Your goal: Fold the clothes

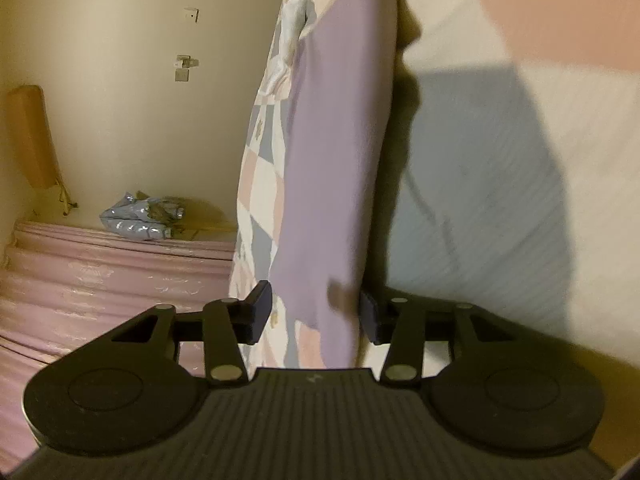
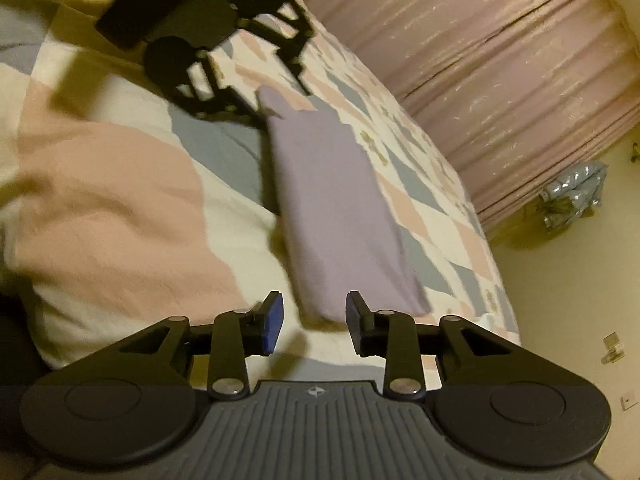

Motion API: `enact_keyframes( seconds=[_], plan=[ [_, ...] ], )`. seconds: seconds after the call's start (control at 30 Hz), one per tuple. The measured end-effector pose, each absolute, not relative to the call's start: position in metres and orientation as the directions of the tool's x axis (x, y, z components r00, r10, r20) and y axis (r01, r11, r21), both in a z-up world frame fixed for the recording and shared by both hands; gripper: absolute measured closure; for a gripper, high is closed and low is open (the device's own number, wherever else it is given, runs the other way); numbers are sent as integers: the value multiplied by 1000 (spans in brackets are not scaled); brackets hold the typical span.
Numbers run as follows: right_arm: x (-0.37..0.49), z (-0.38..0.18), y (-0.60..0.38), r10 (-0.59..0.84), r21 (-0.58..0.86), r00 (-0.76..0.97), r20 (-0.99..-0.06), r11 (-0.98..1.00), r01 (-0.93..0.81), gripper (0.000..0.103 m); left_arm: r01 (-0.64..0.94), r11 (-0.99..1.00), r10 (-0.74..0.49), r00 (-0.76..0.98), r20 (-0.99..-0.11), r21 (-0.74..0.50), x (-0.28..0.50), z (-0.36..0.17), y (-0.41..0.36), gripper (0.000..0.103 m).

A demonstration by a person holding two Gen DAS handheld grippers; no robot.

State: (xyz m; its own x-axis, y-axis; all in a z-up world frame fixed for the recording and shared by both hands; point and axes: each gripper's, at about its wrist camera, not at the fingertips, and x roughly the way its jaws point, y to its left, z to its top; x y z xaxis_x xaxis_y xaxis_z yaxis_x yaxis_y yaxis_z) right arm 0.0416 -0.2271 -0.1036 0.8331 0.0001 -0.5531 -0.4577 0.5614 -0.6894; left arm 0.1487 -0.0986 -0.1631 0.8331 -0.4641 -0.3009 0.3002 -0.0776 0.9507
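A lilac garment (image 2: 340,216) lies as a long folded strip on the patchwork bed cover (image 2: 112,200). In the right wrist view my right gripper (image 2: 314,322) is open, its fingertips just short of the strip's near end. My left gripper (image 2: 276,84) is at the strip's far end, open, with the cloth end beside its fingers. In the left wrist view the lilac garment (image 1: 332,184) runs away from the open left gripper (image 1: 316,312), its near end lying between the two fingers (image 1: 260,304).
A pink curtain (image 2: 500,60) hangs beside the bed; it also shows in the left wrist view (image 1: 100,280). A shiny silver-blue bag (image 1: 140,220) lies on the floor by the cream wall (image 1: 120,80). The bed edge (image 2: 480,240) drops off at the right.
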Motion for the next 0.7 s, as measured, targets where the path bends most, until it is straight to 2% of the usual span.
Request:
enact_keyframes(
  seconds=[0.03,0.1,0.13,0.2,0.23,0.27,0.33,0.57,0.7],
  plan=[
    [45,-108,-222,-6,-693,833,-553,559,-456,71,303,-80,-459,834,-305,950,154,-164,-99,70],
    [53,-116,-213,-29,-712,836,-548,540,-448,71,327,-80,-442,835,-328,941,164,-167,-100,95],
    [54,-121,-209,-50,-733,840,-541,517,-442,71,344,-79,-432,834,-343,936,168,-168,-101,98],
    [69,-132,-204,-101,-772,843,-528,470,-427,71,373,-69,-428,827,-365,925,172,-168,-100,100],
    [74,-135,-205,-114,-782,843,-525,457,-425,75,385,-64,-428,823,-374,921,171,-165,-99,100],
    [73,-134,-209,-106,-778,842,-529,457,-431,85,399,-60,-427,818,-385,915,167,-162,-97,100],
    [71,-131,-219,-89,-771,840,-535,458,-443,94,426,-53,-424,809,-406,903,158,-154,-93,100],
    [64,-123,-251,-30,-745,829,-558,458,-484,95,554,-34,-414,750,-516,832,107,-123,-100,100],
    [57,-122,-268,-20,-736,822,-568,460,-497,94,593,-21,-363,746,-558,805,77,-120,-103,98]
  ],
)
